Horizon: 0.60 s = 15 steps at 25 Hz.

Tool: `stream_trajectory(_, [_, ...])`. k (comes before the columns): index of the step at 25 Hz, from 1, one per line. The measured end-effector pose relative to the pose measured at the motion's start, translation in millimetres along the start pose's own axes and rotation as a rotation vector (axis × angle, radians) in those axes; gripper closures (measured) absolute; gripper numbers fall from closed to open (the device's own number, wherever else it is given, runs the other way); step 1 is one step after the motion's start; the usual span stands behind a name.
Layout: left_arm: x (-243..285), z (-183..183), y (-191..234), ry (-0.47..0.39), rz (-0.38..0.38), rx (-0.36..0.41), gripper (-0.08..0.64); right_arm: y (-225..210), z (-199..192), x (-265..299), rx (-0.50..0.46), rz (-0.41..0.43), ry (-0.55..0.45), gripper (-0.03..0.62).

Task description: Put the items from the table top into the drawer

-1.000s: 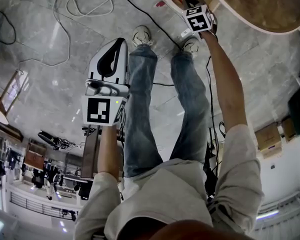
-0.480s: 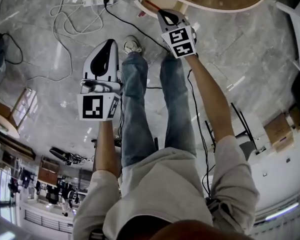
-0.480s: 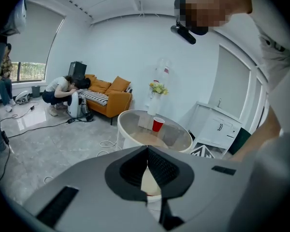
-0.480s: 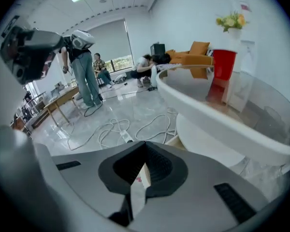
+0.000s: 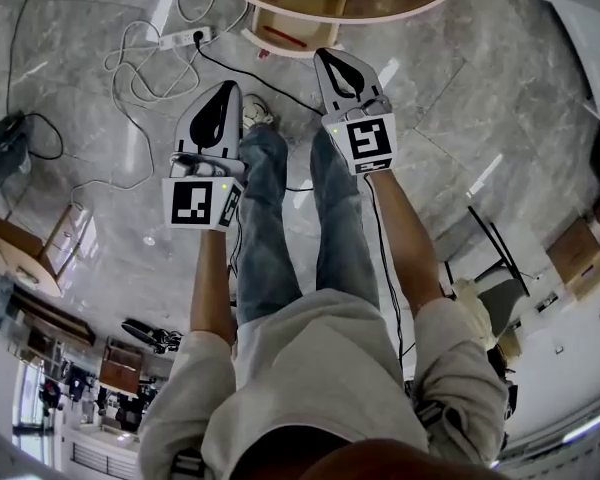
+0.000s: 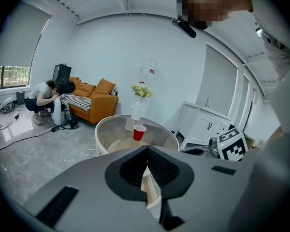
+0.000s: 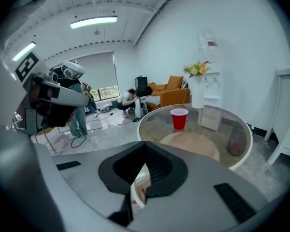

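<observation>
A round glass-topped table [image 5: 380,15] stands ahead, with its open cream drawer [image 5: 285,23] under it. A red object [image 5: 283,36] lies in the drawer. On the tabletop stand a red cup [image 7: 179,118], a white vase with flowers [image 7: 198,88], a small white box [image 7: 210,118] and a dark object [image 7: 234,141]. The red cup [image 6: 139,132] also shows in the left gripper view. My left gripper [image 5: 228,86] [image 6: 147,150] and right gripper [image 5: 323,53] [image 7: 144,162] hang side by side in front of the table. Both are shut and hold nothing.
Cables and a power strip [image 5: 190,38] lie on the marble floor left of the table. A wooden chair [image 5: 25,248] stands at far left. An orange sofa [image 6: 94,100] with a person crouched beside it is at the back. White cabinets [image 6: 205,124] stand to the right.
Both grippers have risen and come closer together. The right one lifted from low by the table's base and now points at the tabletop. The table has slid towards the upper edge of the head view.
</observation>
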<state>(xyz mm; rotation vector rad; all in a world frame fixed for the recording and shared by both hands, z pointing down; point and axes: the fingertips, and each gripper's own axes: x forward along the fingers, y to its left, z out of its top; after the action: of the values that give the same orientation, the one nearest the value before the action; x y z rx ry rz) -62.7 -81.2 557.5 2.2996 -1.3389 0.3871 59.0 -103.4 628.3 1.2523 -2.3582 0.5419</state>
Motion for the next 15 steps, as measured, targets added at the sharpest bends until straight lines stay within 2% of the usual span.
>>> stream_trajectory(3, [7,13,-15,-0.009,-0.014,0.016,0.545,-17,22,-24,0.022,-0.042,-0.048,0.568])
stream_trajectory(7, [11,27,-30,-0.014,-0.017,0.018,0.545,-37,45,-37,-0.002,-0.053,-0.073,0.568])
stream_trajectory(15, [12,35,-37,-0.031,-0.011,-0.019,0.545,-71,68,-4,-0.153,-0.039,-0.010,0.568])
